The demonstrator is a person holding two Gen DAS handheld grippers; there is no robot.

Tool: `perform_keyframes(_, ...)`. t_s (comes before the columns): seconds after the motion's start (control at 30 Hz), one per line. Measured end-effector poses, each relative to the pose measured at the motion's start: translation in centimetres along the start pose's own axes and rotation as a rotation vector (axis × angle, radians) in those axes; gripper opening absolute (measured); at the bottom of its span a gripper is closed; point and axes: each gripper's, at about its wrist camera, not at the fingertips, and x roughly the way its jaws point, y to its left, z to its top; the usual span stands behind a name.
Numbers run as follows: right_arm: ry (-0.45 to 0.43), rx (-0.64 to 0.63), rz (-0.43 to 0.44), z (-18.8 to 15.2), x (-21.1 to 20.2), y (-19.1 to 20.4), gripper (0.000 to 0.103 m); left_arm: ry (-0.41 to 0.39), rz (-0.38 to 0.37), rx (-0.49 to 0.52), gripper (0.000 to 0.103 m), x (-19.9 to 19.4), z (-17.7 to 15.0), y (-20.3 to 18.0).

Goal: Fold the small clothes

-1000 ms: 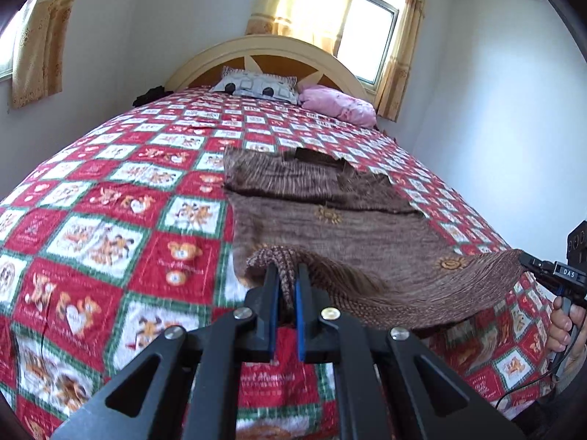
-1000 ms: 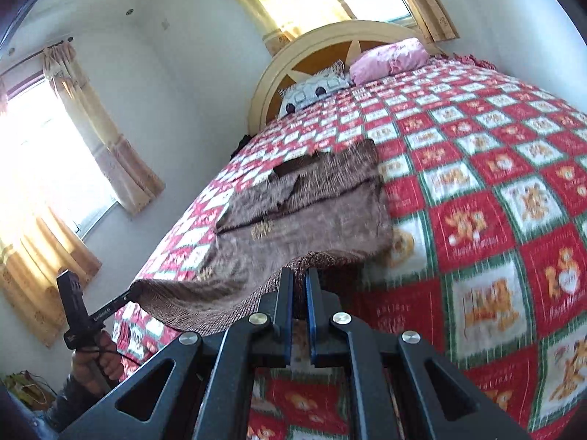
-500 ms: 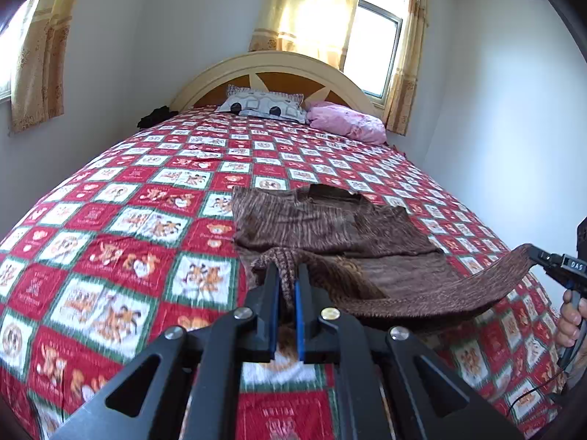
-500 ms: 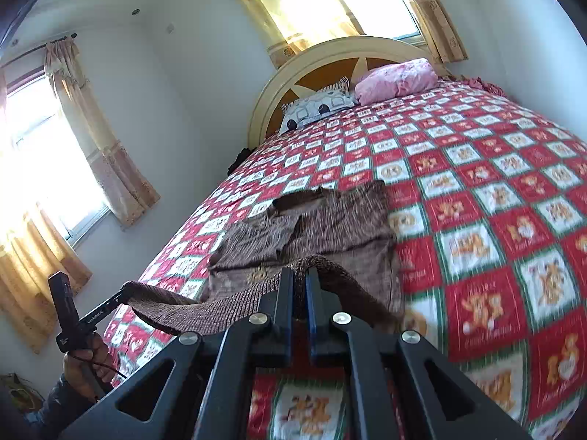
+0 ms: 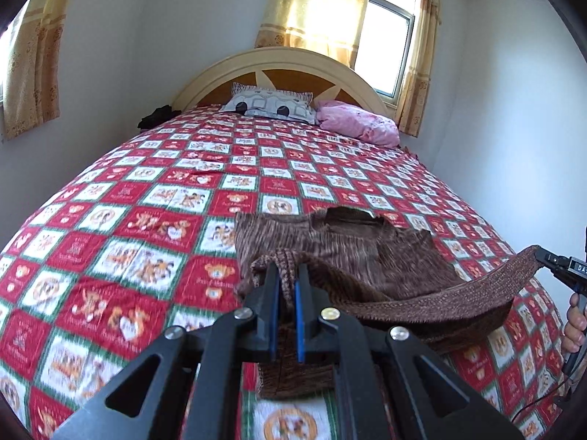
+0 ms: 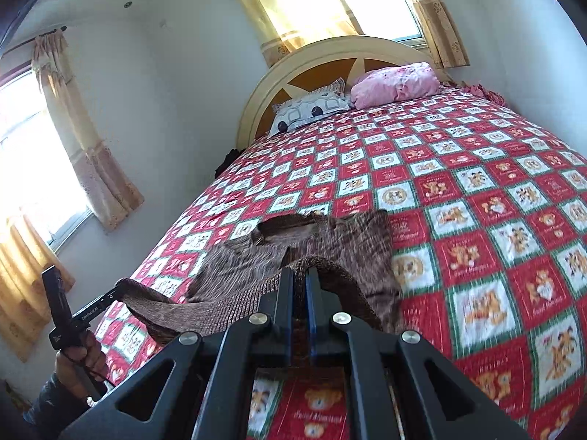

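So the thing that matters here is how the brown knit top (image 5: pixel 341 245) sits relative to the two grippers. Its collar end lies flat on the checked bedspread (image 5: pixel 146 201), pointing at the headboard (image 5: pixel 279 69), and the hem end is up off the bed, strung between both tools. The left gripper (image 5: pixel 285 286) has its jaws squeezed down on one hem corner, knit bunched right between the blue pads, and the right gripper (image 6: pixel 300 286) is clamped the same way on the other corner. In the left wrist view the lifted hem sags in a curve across to the right tool at the frame edge, with the person's hand (image 5: pixel 574 324) under it. So the hem edge runs side to side between the hands, while the garment's long axis runs straight away from both grippers toward the pillows. Neither hand looks nearer to the collar, they seem pretty level with each other. My read is the fold needs both corners carried forward along that long axis and laid down near the neckline, kept even so the hem lands square. Can't really tell how the sleeves are tucked, the fisheye smears that part, so a sleeve might bunch under the fold.
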Motion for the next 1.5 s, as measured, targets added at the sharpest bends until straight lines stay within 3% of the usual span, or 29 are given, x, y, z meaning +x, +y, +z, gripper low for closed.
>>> perform_keyframes(0.33,0.028,0.013,-0.072,3.5,6.4,-1.6,0.005,0.026,0.033,0.005,0.008,5.8,3.6,0.3)
perform_keyframes(0.7,0.136,0.068,-0.167,4.8,15.7,-5.8,0.005,0.132,0.091,0.036,0.008,15.0,4.2,0.9)
perform_keyframes(0.8,0.176,0.078,-0.194,5.2,18.8,-6.9,0.005,0.165,0.112,0.035,0.009,17.7,3.9,1.2)
perform_keyframes(0.93,0.189,0.127,-0.255,5.8,22.7,-9.2,0.006,0.178,0.195,0.03,0.014,20.3,4.2,2.1)
perform_keyframes(1.0,0.181,0.126,-0.279,6.0,23.6,-9.8,0.011,0.18,0.228,0.002,0.014,21.1,4.7,3.0)
perform_keyframes(1.07,0.169,0.112,-0.282,5.9,23.2,-9.6,0.035,0.174,0.246,-0.02,0.015,21.0,5.0,3.8)
perform_keyframes(1.1,0.173,0.106,-0.268,5.7,23.0,-9.3,0.04,0.176,0.288,-0.053,0.015,20.4,4.9,4.1)
perform_keyframes(1.13,0.184,0.096,-0.235,5.3,22.4,-8.8,0.045,0.176,0.286,-0.041,0.016,19.8,4.7,4.0)
perform_keyframes(1.17,0.202,0.08,-0.207,4.9,22.1,-8.3,0.047,0.17,0.272,-0.009,0.018,18.5,4.2,3.7)
perform_keyframes(1.2,0.248,0.04,-0.177,4.1,21.7,-7.4,0.048,0.174,0.264,0.024,0.032,17.9,3.7,3.3)
perform_keyframes(1.23,0.285,0.006,-0.159,3.5,21.5,-6.6,0.048,0.192,0.255,0.069,0.051,17.1,3.0,2.7)
perform_keyframes(1.3,0.362,-0.074,-0.113,2.2,21.4,-5.2,0.048,0.216,0.214,0.143,0.066,15.7,1.4,1.5)
perform_keyframes(1.4,0.502,-0.211,-0.113,0.1,23.5,-2.9,0.048,0.279,0.205,0.272,0.073,16.0,-0.2,-0.6)
perform_keyframes(1.5,0.541,-0.285,-0.157,0.2,26.0,-1.5,0.048,0.296,0.316,0.357,0.075,18.4,-0.5,-2.1)
